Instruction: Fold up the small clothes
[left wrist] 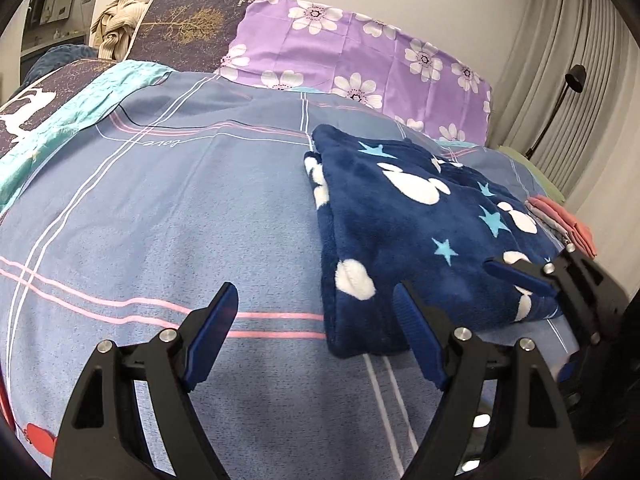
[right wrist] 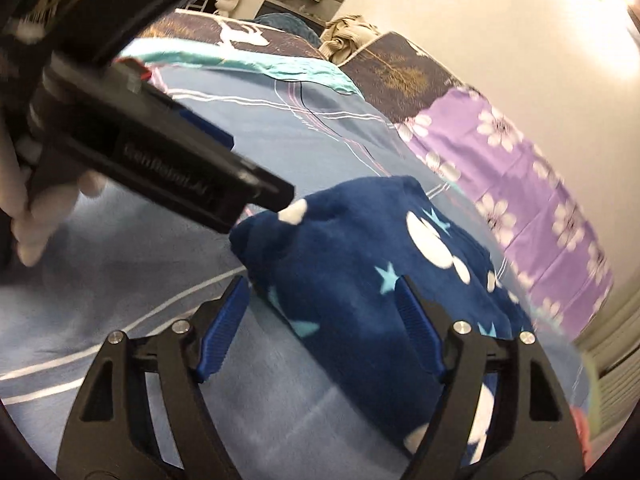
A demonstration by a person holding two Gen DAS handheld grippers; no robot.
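Observation:
A folded navy fleece garment (left wrist: 420, 232) with white shapes and light blue stars lies on the blue plaid bedsheet (left wrist: 180, 220). My left gripper (left wrist: 314, 300) stands open over bare sheet just left of the garment's near corner, its right finger at the garment's edge. In the right wrist view my right gripper (right wrist: 322, 292) is open, its jaws straddling the near edge of the garment (right wrist: 360, 264) without pressing it. One of its blue pads (left wrist: 520, 276) lies over the garment's right corner. A hand (right wrist: 36, 200) at upper left holds the left gripper's black body.
A purple flowered pillow (left wrist: 360, 52) and a dark tree-print pillow (left wrist: 188, 20) lie at the head of the bed. A small stack of folded pink and grey clothes (left wrist: 568, 220) sits at the right edge. A black lamp (left wrist: 576, 80) and curtains stand beyond.

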